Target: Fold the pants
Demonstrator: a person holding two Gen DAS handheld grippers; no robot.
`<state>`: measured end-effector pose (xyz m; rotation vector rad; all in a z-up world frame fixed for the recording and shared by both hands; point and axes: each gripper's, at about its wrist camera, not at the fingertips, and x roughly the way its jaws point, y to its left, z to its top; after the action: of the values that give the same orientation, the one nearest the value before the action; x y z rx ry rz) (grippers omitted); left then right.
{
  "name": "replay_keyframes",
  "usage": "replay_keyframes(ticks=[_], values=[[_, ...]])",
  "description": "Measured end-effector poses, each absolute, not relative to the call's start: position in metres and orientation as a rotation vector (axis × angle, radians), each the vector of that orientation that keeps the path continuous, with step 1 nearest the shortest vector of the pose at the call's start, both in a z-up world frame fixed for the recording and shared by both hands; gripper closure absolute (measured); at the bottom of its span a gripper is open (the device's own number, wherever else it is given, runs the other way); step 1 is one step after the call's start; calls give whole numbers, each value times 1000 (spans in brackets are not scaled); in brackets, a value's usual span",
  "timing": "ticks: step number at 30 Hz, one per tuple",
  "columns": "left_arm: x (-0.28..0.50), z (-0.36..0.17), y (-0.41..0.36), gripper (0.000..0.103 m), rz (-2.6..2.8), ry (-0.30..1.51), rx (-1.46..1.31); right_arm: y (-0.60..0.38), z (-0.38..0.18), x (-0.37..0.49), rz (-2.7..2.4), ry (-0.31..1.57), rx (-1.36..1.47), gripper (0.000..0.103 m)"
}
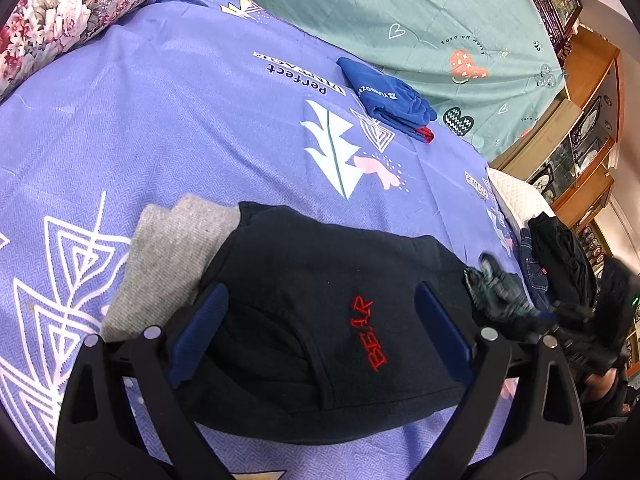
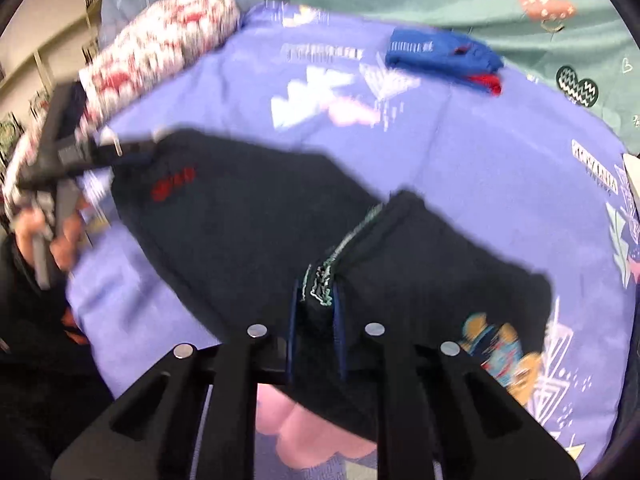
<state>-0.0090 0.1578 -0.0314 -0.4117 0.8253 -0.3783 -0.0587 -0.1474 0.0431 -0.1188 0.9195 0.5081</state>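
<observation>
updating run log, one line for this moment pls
left gripper open over black pants | right gripper shut on pants hem | folded blue garment behind

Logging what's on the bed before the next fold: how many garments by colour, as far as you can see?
Black pants, in the right gripper: 1
Grey garment partly under them: 1
Blue folded garment: 1
Dark pile at the bed's edge: at least 2, denim and black
Total: at least 5

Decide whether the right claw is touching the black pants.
Touching. The right wrist view shows the right claw with its fingers closed on a bunched, green-stitched edge of the black pants, cloth pinched between them.
</observation>
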Motion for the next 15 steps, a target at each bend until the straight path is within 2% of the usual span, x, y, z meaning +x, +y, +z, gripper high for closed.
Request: replay_keyframes(ticks=[3,6,9,11,15], values=[[-10,-31,158,7,-378,824,-415,-130,38,-56,569,934,-108,87],[-10,-31,158,7,-378,825,-415,-109,3,-54,582,997,-158,87],[-10,-31,159,7,-378,826,-415,-104,-7,-59,605,994,-168,73],[-10,-31,159,7,-379,827,-416,-105,4,-65,648,982,-158,48],[-11,-30,159,7,-377,827,-413,-131,38,-76,685,930,-59,48]])
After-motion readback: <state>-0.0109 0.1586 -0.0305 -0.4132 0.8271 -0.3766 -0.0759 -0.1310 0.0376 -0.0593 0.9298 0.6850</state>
